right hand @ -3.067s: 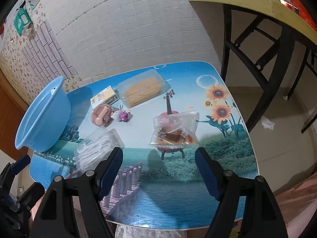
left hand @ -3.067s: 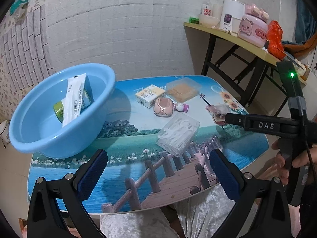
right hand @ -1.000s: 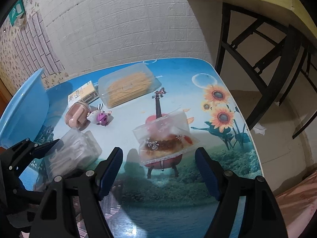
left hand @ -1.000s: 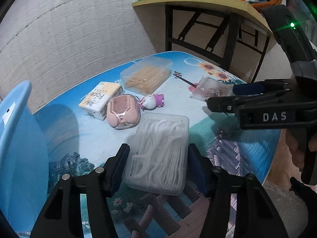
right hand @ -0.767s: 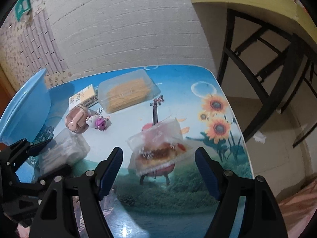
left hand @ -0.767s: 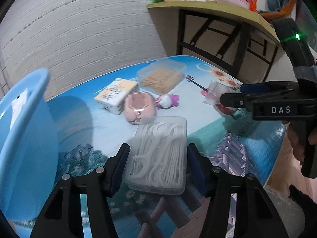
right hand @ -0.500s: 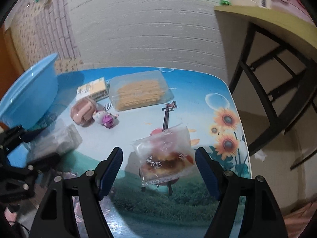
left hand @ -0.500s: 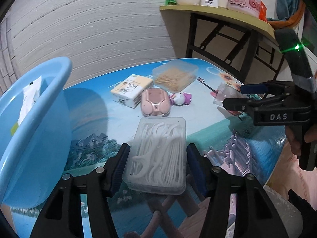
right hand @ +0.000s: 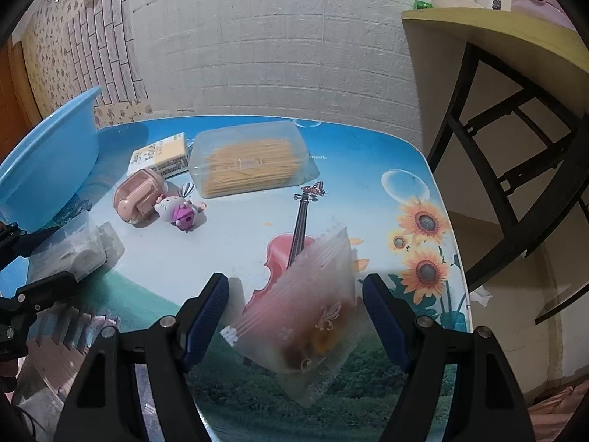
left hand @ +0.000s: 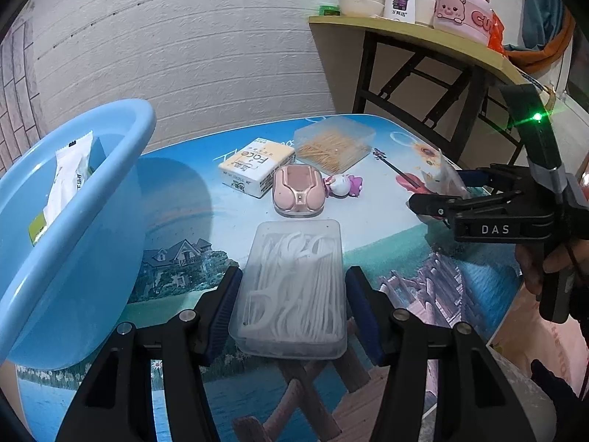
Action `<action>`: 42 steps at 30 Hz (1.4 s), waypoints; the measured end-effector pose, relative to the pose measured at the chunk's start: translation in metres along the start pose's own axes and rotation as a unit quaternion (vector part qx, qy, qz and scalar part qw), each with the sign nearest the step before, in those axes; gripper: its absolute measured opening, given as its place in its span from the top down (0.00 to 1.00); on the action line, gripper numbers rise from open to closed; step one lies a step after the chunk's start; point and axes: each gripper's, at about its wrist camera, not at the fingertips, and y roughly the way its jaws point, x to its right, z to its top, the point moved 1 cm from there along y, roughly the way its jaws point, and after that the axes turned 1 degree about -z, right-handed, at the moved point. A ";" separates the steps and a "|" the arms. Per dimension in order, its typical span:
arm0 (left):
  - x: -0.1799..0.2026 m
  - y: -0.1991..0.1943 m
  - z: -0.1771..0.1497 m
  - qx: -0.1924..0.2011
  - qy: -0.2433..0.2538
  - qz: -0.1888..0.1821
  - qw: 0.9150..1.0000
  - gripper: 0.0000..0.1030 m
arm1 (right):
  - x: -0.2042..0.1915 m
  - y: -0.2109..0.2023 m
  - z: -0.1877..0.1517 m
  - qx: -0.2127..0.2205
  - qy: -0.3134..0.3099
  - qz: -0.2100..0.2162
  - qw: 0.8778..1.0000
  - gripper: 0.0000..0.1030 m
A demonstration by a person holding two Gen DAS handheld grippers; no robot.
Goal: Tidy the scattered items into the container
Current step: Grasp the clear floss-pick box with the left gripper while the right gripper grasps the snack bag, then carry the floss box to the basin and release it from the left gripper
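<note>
My left gripper (left hand: 292,309) is shut on a clear box of white floss picks (left hand: 294,287), lifted above the table. The blue basin (left hand: 73,221) stands close on the left and holds a white packet (left hand: 68,180); the basin also shows in the right wrist view (right hand: 48,162). My right gripper (right hand: 296,316) is open, its jaws on either side of a frosted zip bag of hair clips (right hand: 313,320) lying on the table. On the table lie a yellow tissue pack (left hand: 257,165), a pink case (left hand: 298,191), a kitty toy (left hand: 342,186) and a toothpick box (left hand: 335,143).
The picture-printed table (right hand: 368,191) ends at a rounded right edge. A yellow shelf on black legs (left hand: 423,44) stands behind on the right with cups and a pink pot. A white brick wall runs behind the table.
My left gripper closed on the floss box and lifted it, swinging left so the basin comes into view. My right gripper has moved down and forward around the zip bag.
</note>
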 end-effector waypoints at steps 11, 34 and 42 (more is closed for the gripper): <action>0.001 -0.003 -0.001 0.000 -0.006 -0.003 1.000 0.48 | 0.021 -0.008 -0.003 0.016 0.058 0.031 0.998 0.79; -0.007 -0.051 0.001 0.046 -0.038 0.005 0.998 0.49 | -0.024 -0.045 0.001 0.001 0.091 0.078 0.993 0.82; -0.010 -0.077 0.003 0.075 -0.046 -0.001 0.996 0.49 | -0.046 -0.059 0.005 0.000 0.083 0.086 0.993 0.83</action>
